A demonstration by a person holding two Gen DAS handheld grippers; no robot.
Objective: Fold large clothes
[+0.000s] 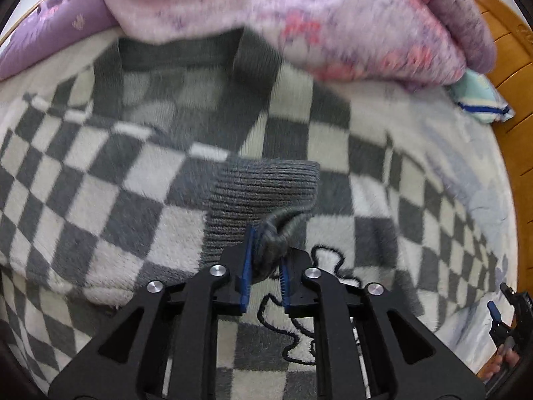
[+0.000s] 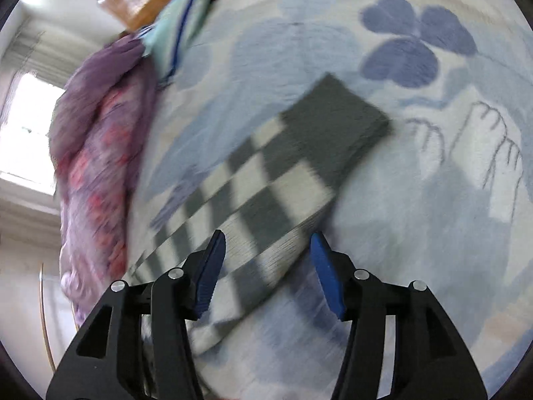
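Left wrist view: left gripper (image 1: 266,266) jaws clamped on checkered sweater (image 1: 133,180) cuff; right gripper (image 2: 266,266) jaws apart.

Left hand-held gripper (image 1: 265,260) has its blue-padded fingers closed, pinching a fold of grey knit sweater (image 1: 263,193); right hand-held gripper (image 2: 266,266) holds its fingers spread wide, gripping nothing.

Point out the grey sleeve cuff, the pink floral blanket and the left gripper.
grey sleeve cuff (image 1: 263,190), left wrist view, ribbed middle.
pink floral blanket (image 1: 299,16), left wrist view, top fold.
left gripper (image 1: 266,266), left wrist view, between fingertips.
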